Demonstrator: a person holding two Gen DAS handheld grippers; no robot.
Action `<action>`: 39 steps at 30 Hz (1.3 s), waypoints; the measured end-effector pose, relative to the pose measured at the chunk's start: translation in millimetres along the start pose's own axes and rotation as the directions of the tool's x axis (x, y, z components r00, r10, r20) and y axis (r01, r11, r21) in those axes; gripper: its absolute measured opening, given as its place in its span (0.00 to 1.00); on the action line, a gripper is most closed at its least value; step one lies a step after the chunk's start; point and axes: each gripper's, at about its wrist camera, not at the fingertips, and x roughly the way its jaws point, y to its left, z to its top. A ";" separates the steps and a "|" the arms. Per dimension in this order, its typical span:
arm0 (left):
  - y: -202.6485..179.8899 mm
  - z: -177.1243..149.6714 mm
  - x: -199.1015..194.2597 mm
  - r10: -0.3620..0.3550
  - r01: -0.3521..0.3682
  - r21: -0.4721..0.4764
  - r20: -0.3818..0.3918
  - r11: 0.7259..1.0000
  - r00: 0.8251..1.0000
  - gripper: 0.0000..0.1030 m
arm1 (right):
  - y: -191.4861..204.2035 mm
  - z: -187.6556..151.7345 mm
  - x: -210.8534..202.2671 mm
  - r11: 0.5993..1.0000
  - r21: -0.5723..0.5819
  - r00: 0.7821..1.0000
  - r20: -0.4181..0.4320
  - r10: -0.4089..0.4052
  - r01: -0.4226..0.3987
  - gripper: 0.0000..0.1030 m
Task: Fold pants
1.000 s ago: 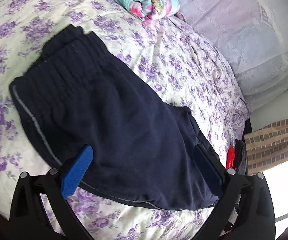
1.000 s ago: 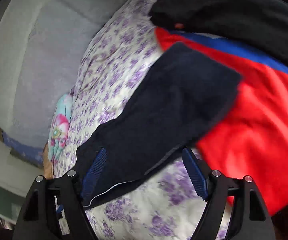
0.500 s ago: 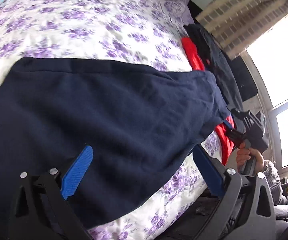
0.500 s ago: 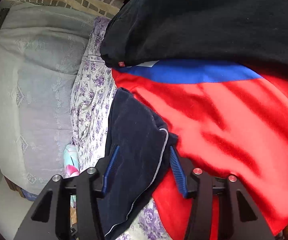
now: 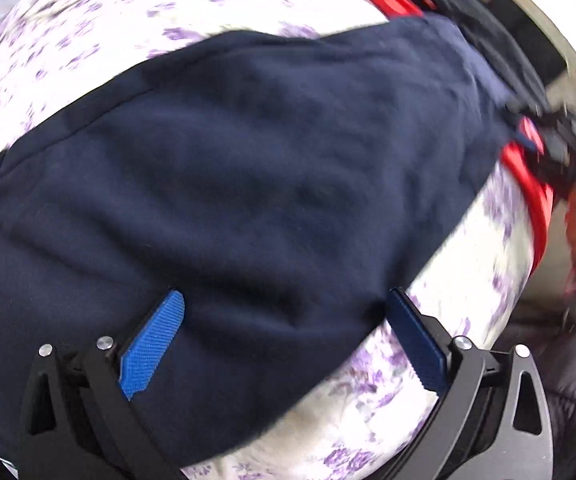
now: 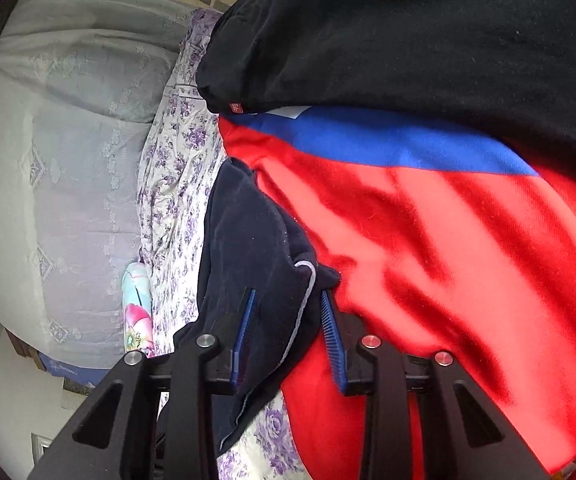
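Dark navy pants (image 5: 248,168) lie spread on a bed with a purple-flowered sheet (image 5: 428,392). My left gripper (image 5: 284,320) is open low over the pants near their hem edge, with navy cloth between its blue pads. In the right wrist view my right gripper (image 6: 288,308) has its jaws drawn close around a bunched corner of the pants (image 6: 248,248) with a grey seam line; cloth fills the gap between the pads. The right gripper also shows blurred at the far right of the left wrist view (image 5: 560,148).
A red garment with a blue band (image 6: 428,220) and a black garment (image 6: 408,40) lie piled beside the pants corner. A grey embroidered headboard (image 6: 60,160) and a folded floral blanket (image 6: 136,308) are at the left.
My right gripper has narrowed around the pants corner. The left gripper has swung down close over the pants and its view is blurred by motion.
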 end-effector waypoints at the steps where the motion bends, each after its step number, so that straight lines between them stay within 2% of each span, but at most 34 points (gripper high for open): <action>1: -8.0 -1.5 4.4 0.040 -0.039 0.045 -0.025 0.998 0.999 0.95 | 0.0 -0.5 0.6 1.000 0.000 1.000 0.005 -0.002 0.002 0.31; 3: -23.0 -6.1 6.7 0.114 -0.110 0.136 -0.025 0.985 0.993 0.95 | 0.3 -1.3 0.6 1.000 0.004 1.000 0.020 0.002 -0.002 0.31; 5: -21.1 -10.5 -7.6 0.064 -0.068 0.132 0.031 0.989 0.997 0.95 | -1.0 -2.6 -1.2 1.000 0.017 0.999 0.037 0.005 -0.006 0.25; 6: -13.1 -13.1 -21.5 0.054 -0.063 0.096 0.091 0.993 0.994 0.95 | -1.8 -3.2 -2.4 0.999 0.030 0.999 0.047 0.019 -0.021 0.18; 7: -1.5 -15.7 -35.2 0.068 -0.075 0.040 0.147 0.996 0.987 0.95 | -2.4 -4.0 -4.2 0.998 0.046 0.998 0.057 0.035 -0.038 0.15; 9: 32.8 -23.3 -58.1 0.087 -0.063 -0.115 0.216 0.991 0.972 0.95 | 0.9 -6.2 -6.7 0.997 0.051 0.996 0.072 0.057 -0.060 0.14; 11: 74.1 -38.2 -75.9 0.114 -0.037 -0.297 0.248 0.954 0.962 0.95 | 5.7 -7.4 -9.5 0.996 0.045 0.994 0.083 0.067 -0.071 0.13; 13: 121.9 -65.3 -89.1 0.101 0.042 -0.478 0.269 0.878 0.958 0.95 | 9.1 -8.2 -12.4 0.996 0.055 0.993 0.098 0.071 -0.077 0.13; 14: 145.7 -84.5 -94.2 0.083 0.095 -0.551 0.288 0.829 0.954 0.95 | 14.7 -8.6 -14.5 0.996 0.044 0.991 0.110 0.072 -0.077 0.13; 16: 189.8 -127.0 -103.2 0.068 0.195 -0.687 0.335 0.700 0.940 0.95 | 38.5 -8.5 -18.1 0.998 -0.036 0.989 0.132 0.065 -0.061 0.13; 18: 224.7 -171.6 -112.3 0.093 0.250 -0.782 0.364 0.570 0.927 0.95 | 72.4 -8.4 -17.9 0.989 -0.145 0.988 0.142 0.056 -0.035 0.12; 20: 249.3 -212.8 -121.3 0.125 0.308 -0.830 0.407 0.465 0.905 0.95 | 113.9 -10.4 -11.9 0.964 -0.266 0.990 0.133 0.051 -0.014 0.12; 21: 266.2 -229.8 -126.5 0.146 0.321 -0.845 0.415 0.428 0.898 0.95 | 135.2 -13.6 -6.8 0.944 -0.331 0.991 0.124 0.047 -0.003 0.12; 22: 273.4 -247.4 -130.5 0.173 0.324 -0.858 0.417 0.398 0.892 0.95 | 160.2 -19.9 2.3 0.914 -0.405 0.993 0.108 0.042 0.005 0.12; 24: 281.5 -277.2 -138.4 0.216 0.342 -0.868 0.434 0.359 0.875 0.95 | 204.8 -37.1 24.0 0.848 -0.531 0.997 0.062 0.037 0.002 0.12; 26: 286.6 -293.6 -146.0 0.233 0.364 -0.866 0.454 0.342 0.860 0.95 | 249.2 -67.2 54.6 0.751 -0.660 0.999 -0.001 0.035 -0.027 0.12; 28: 288.9 -306.9 -154.7 0.239 0.380 -0.859 0.471 0.342 0.849 0.95 | 285.8 -109.2 86.7 0.622 -0.780 0.997 -0.073 0.022 -0.071 0.12; 30: 286.5 -313.3 -156.7 0.235 0.376 -0.855 0.472 0.358 0.850 0.95 | 311.1 -159.4 119.0 0.479 -0.867 0.987 -0.162 -0.014 -0.136 0.12; 32: 279.2 -308.9 -154.5 0.228 0.360 -0.854 0.462 0.376 0.857 0.95 | 316.5 -215.0 152.1 0.342 -0.916 0.963 -0.254 -0.094 -0.209 0.12; 33: 277.2 -310.8 -152.4 0.225 0.350 -0.856 0.453 0.380 0.863 0.95 | 312.0 -241.3 166.0 0.296 -0.923 0.944 -0.296 -0.144 -0.244 0.12; 34: 274.6 -312.1 -149.9 0.221 0.345 -0.859 0.445 0.378 0.868 0.95 | 303.2 -264.1 179.7 0.258 -0.928 0.925 -0.323 -0.199 -0.269 0.12; 36: 270.6 -319.2 -144.9 0.202 0.353 -0.862 0.443 0.365 0.874 0.95 | 282.7 -298.2 188.5 0.185 -0.942 0.904 -0.324 -0.279 -0.280 0.12; 39: 265.4 -327.3 -138.7 0.187 0.358 -0.866 0.439 0.349 0.879 0.95 | 276.1 -307.4 178.0 0.156 -0.944 0.898 -0.325 -0.296 -0.290 0.12</action>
